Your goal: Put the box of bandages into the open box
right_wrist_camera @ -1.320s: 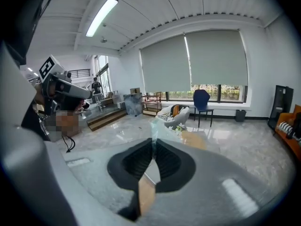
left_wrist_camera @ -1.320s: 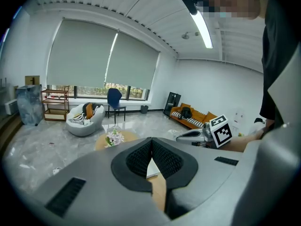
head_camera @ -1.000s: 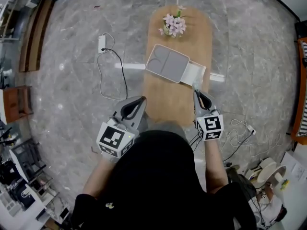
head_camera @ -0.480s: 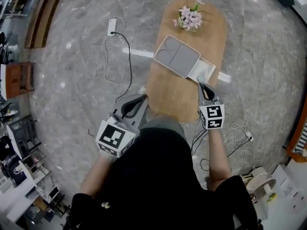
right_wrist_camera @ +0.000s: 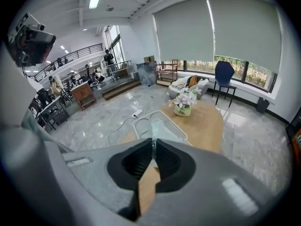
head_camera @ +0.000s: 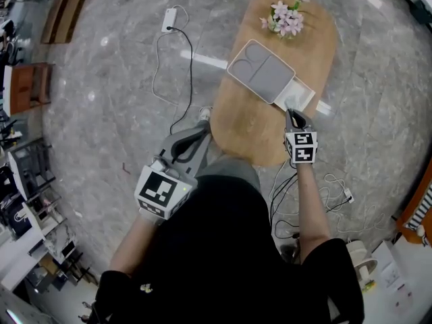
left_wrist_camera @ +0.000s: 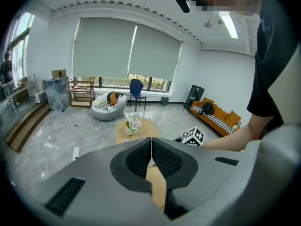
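On the oval wooden table [head_camera: 253, 123] lies a grey two-part tray-like box [head_camera: 260, 71], shown again in the right gripper view as the box [right_wrist_camera: 165, 126]. A white open box [head_camera: 300, 94] sits against its right side. My right gripper [head_camera: 292, 113] reaches to the white box's near corner. Its jaws [right_wrist_camera: 153, 147] are shut on a thin translucent strip [right_wrist_camera: 154, 126] that stands up between the tips; I cannot tell what the strip belongs to. My left gripper [head_camera: 196, 135] hangs off the table's near left edge, shut and empty [left_wrist_camera: 151, 145]. No separate box of bandages can be made out.
A pot of pink flowers [head_camera: 286, 19] stands at the table's far end. A white power adapter [head_camera: 169, 19] and its black cable [head_camera: 182, 79] lie on the marble floor to the left. More cables [head_camera: 334, 184] trail at the right.
The head camera has shifted, so the table sits higher and further right in the picture. Both grippers keep their places relative to the table, jaws unchanged.
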Demonstrator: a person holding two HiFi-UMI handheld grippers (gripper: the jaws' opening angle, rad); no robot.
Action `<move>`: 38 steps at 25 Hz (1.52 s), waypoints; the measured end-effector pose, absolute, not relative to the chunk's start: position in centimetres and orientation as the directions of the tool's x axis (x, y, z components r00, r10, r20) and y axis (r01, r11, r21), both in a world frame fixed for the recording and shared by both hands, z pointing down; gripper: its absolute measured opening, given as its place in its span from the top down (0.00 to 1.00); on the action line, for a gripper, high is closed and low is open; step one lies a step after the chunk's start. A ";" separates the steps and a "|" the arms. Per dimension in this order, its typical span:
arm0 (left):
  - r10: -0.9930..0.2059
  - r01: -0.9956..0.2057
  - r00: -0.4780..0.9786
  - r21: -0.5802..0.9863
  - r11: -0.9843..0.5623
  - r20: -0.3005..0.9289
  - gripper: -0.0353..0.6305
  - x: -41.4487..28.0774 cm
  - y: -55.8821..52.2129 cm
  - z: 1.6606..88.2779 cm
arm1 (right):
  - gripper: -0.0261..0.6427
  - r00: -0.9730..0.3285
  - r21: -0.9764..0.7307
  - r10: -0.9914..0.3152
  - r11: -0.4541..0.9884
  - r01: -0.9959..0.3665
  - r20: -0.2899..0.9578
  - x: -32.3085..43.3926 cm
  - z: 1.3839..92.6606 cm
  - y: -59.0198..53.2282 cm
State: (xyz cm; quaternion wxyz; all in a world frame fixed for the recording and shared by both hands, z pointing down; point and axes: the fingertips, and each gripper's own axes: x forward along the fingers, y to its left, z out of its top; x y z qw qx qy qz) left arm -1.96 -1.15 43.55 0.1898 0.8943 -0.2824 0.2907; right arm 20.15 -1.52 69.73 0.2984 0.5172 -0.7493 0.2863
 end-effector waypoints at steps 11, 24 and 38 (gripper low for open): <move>-0.393 -0.645 0.640 0.182 -0.742 0.661 0.93 -3.3 -1.7 44.8 | 0.95 -0.264 -0.143 -0.499 0.268 -0.953 0.826 21.1 77.6 -2.7; -0.388 -0.668 0.615 0.192 -0.719 0.686 0.93 -4.0 -2.1 46.0 | 0.95 -0.252 -0.159 -0.356 0.269 -0.950 0.900 21.2 85.8 -2.4; -0.388 -0.687 0.605 0.211 -0.695 0.695 0.93 -4.2 -2.7 46.7 | 0.95 -0.218 -0.157 -0.268 0.233 -0.960 0.938 21.3 90.0 -2.2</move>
